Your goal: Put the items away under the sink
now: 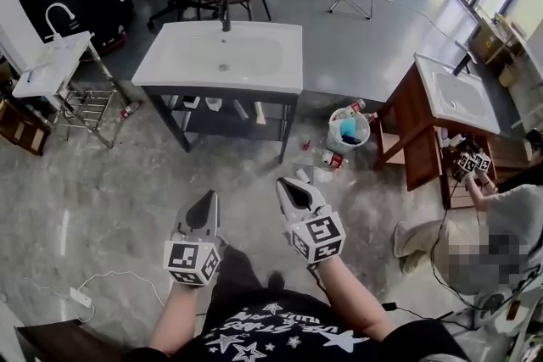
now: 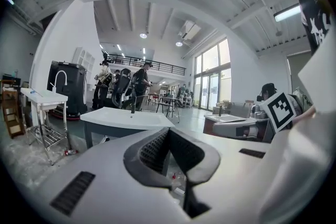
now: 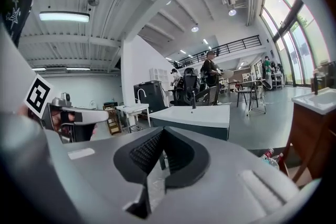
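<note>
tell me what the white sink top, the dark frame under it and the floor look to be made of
Sink top: white, smooth, faint sheen, one moulded piece; likely ceramic or cast resin.
Frame: dark grey, matt, thin straight legs; painted metal or wood, can't tell.
Floor: mottled grey with soft reflections; probably polished concrete or stone.

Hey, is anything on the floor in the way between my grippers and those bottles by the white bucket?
Nothing visible does. Only bare floor lies between the left gripper, the right gripper and the bottles beside the white bucket. The front of the shelf under the sink is open too.
</note>
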